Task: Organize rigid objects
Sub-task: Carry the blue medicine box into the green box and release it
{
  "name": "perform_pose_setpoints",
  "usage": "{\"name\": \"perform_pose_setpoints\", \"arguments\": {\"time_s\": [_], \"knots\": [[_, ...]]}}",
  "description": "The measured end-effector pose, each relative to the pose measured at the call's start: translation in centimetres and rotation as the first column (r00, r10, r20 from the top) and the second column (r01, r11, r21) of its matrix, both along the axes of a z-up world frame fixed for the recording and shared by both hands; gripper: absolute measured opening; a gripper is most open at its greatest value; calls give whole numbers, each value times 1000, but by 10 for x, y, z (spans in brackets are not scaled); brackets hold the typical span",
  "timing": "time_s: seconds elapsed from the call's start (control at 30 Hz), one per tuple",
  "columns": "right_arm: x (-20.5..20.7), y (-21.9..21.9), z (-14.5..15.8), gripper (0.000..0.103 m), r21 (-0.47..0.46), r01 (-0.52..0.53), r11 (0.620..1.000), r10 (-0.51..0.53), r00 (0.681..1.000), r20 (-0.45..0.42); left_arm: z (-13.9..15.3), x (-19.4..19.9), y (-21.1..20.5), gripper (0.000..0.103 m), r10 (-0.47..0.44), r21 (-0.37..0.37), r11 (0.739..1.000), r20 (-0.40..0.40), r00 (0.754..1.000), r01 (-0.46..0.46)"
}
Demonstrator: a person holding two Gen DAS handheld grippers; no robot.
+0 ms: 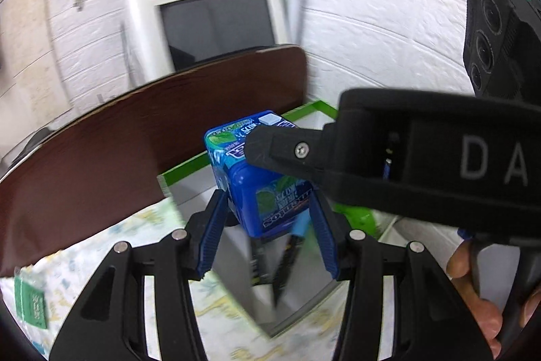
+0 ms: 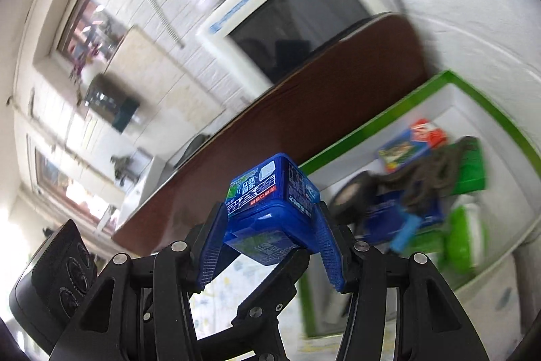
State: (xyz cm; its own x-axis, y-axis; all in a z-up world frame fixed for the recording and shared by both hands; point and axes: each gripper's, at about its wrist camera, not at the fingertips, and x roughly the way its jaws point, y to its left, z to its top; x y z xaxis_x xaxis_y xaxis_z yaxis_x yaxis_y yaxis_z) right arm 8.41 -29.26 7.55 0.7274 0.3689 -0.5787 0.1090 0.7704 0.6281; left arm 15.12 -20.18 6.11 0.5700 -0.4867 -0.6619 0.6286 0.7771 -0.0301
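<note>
Gum in a blue plastic box (image 1: pixel 257 178) is off the desk, held in the air between both sets of tongs at once. The left tongs (image 1: pixel 267 235) pinch its lower sides with their blue pads (image 1: pixel 211 235), and the right tongs (image 2: pixel 270 246) clamp it by two opposite faces, so each is closed on the same box; in the left view one black finger of the right tool lies across its top. Just beyond and to the right stands a white box with a green rim (image 2: pixel 449 78), already holding a red-and-blue packet (image 2: pixel 410 142), a dark tangle and other blurred items. A brown board (image 1: pixel 101 144) rises behind, with a white monitor (image 1: pixel 216 22) further back against the wall. The job looks to be carrying the gum over the green rim. Doing it well means keeping both hands moving together, clearing the rim, choosing a free patch inside, lowering it flat, then letting go.
</note>
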Motion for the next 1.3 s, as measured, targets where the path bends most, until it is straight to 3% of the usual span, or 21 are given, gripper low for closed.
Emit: {"name": "perform_pose_setpoints", "arguments": {"time_s": [0.2,0.37,0.6,0.83,1.07,1.2,1.3], "knots": [[-17,-53,-11,55,-1,135,991,-135,991,-11,-15,8,-55,49,-100,-15,995,-29,995,99],[-25,-88,-25,55,1,223,975,-223,974,-42,-36,18,-80,48,-149,-65,988,-102,984,143],[-33,-101,-40,55,-28,328,944,-329,942,-60,-40,15,-83,51,-143,-27,990,-64,988,142],[-28,-88,-37,55,-35,335,942,-336,940,-56,-31,6,-24,49,-45,-39,998,-46,998,44],[-34,-57,-10,55,-75,372,925,-371,928,26,-24,2,48,51,97,-78,992,-13,995,-98],[-27,-25,2,55,-110,302,947,-299,953,51,-28,-1,98,52,197,-93,976,-16,980,-198],[-10,10,-1,55,-128,190,973,-189,982,23,-36,-4,141,53,296,-94,950,-19,955,-297]]}}
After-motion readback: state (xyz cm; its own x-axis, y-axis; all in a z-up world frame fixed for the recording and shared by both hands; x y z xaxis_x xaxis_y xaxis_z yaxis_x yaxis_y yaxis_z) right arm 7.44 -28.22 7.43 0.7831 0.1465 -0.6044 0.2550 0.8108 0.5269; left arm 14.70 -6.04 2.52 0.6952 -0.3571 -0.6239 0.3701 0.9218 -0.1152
